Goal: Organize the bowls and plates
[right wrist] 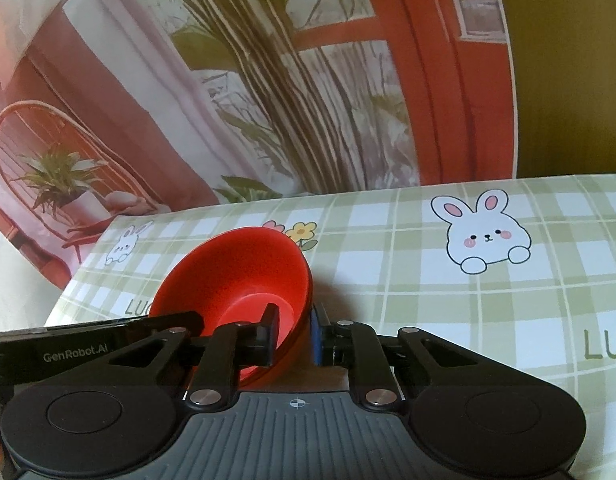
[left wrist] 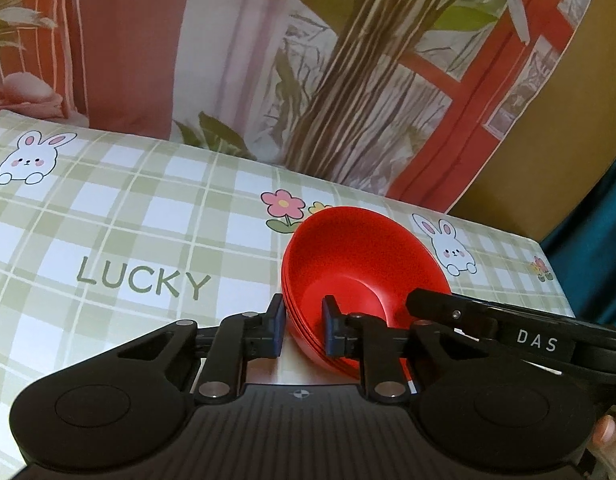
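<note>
Bowls: red stack of bowls (left wrist: 359, 276) sits nested on my table, tilted so the open mouths face up and toward my cameras; from the left wrist I can count several rims layered at the left edge, though I cannot give an exact number.
Position on table: the stack rests on the checked tablecloth (left wrist: 108, 220), near the far edge, just in front of the printed pink flower (left wrist: 283, 204) and between the "LUCKY" lettering (left wrist: 144, 280) and a bunny print (left wrist: 447, 246).
Left gripper: my left gripper (left wrist: 304, 326) straddles the left side of the rims — one blue pad outside the wall, the other inside the bowl. The fingers (left wrist: 276, 330) stand close around the stacked rims; I read it as clamped on them, with the outer pad against the wall.
Right gripper: my right gripper (right wrist: 294, 338) straddles the opposite side of the same stack (right wrist: 236, 276) — the black finger inside the bowl, the blue-padded finger (right wrist: 317, 338) outside against the wall. It grips the rim.
Cross view: each camera catches the other tool's black finger reaching in at the frame's side, at the bowl's rim.
Backdrop: printed curtain (right wrist: 188, 100) with red window frame and plant stems hangs behind the table.
</note>
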A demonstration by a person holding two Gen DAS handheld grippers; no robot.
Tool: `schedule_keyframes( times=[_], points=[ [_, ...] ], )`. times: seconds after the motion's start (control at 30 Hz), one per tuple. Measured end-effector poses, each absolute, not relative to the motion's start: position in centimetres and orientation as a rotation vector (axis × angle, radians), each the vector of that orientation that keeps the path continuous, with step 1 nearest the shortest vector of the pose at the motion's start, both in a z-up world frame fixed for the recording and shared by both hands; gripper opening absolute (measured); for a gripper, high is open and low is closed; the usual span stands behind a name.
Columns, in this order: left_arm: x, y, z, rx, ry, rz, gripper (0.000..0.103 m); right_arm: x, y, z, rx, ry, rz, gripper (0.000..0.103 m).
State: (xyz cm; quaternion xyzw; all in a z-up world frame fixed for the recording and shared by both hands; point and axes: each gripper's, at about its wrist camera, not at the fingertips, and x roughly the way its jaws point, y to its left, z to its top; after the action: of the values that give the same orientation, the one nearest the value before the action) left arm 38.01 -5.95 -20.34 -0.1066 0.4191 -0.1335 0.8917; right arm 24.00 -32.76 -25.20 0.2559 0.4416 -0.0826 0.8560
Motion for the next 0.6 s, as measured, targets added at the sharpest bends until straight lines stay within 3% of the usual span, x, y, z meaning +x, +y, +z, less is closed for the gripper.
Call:
schedule_keyframes(
  times=[0.6],
  points=[
    [33.9, -6.0, -16.0, -0.162, 0.815, -0.295, 0.019, 21.9, -31.2, -20.6, 0.527, 0.902, -0.191, 0.014]
  ],
)
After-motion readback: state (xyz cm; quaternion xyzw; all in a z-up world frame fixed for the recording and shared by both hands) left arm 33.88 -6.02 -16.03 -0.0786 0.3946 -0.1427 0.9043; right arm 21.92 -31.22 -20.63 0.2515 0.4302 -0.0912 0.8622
